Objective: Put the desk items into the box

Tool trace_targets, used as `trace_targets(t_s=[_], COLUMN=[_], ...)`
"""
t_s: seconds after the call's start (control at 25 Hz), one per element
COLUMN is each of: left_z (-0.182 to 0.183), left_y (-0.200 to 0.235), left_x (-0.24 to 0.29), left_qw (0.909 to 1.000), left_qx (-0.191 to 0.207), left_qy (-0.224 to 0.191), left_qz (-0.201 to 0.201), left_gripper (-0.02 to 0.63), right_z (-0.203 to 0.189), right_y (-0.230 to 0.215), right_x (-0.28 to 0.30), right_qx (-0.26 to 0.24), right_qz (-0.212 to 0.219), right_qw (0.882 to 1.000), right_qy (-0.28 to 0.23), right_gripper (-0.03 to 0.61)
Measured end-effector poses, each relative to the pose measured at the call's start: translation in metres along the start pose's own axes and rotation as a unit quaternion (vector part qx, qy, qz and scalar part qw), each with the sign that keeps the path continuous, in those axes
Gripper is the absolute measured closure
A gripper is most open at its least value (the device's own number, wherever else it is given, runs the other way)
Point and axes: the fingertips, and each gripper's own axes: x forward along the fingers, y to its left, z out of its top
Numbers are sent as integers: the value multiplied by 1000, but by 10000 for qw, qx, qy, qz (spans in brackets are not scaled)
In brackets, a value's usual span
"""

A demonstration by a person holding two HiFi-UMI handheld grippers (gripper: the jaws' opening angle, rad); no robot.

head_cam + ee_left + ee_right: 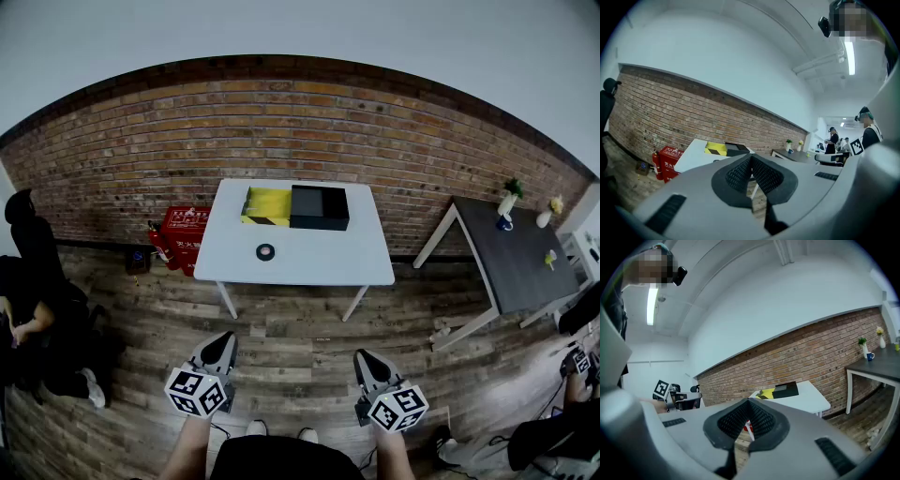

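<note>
A white table point(309, 262) stands against the brick wall. On its far edge sit a black open box point(319, 207) and, touching its left side, a yellow-and-black part point(266, 206). A small black tape roll point(265, 251) lies nearer me on the table. My left gripper point(225, 341) and right gripper point(366, 358) hover over the wooden floor well short of the table, both shut and empty. In the left gripper view the pads point(740, 173) meet, with the table point(691, 157) and box point(736, 149) beyond. The right gripper view shows its pads point(759, 418) together, and the box point(786, 391) beyond.
A red fire-equipment case point(185, 232) stands on the floor left of the table. A dark grey table point(516, 258) with small vases is at the right. People sit at the far left point(28, 309) and lower right point(553, 441). Wooden floor lies between me and the table.
</note>
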Motion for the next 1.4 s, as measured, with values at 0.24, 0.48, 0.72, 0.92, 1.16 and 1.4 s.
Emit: trace_targets(t_s=[0.24, 0.48, 0.72, 0.92, 1.16, 1.4], left_z=[0, -5, -13, -17, -27, -36], left_y=[-5, -14, -29, -43, -67, -77], left_x=[3, 6, 11, 9, 1, -11], left_qw=[10000, 9998, 9997, 9994, 9990, 9978], left_qx=[45, 137, 117, 179, 186, 243], left_qy=[-37, 32, 78, 0, 10, 31], left_qz=[61, 164, 198, 300, 418, 621], left_gripper=[600, 600, 600, 600, 600, 600], right_z=[0, -5, -8, -9, -14, -22], right_y=[-5, -6, -9, -19, -23, -26], right_x=[0, 2, 1, -10, -24, -39], right_qx=[-38, -140, 31, -101, -252, -208], right_qz=[48, 134, 328, 337, 626, 844], right_qw=[10000, 9997, 9994, 9993, 9974, 9958], right_qy=[12, 121, 112, 134, 271, 273], right_gripper=[557, 557, 557, 555, 555, 555])
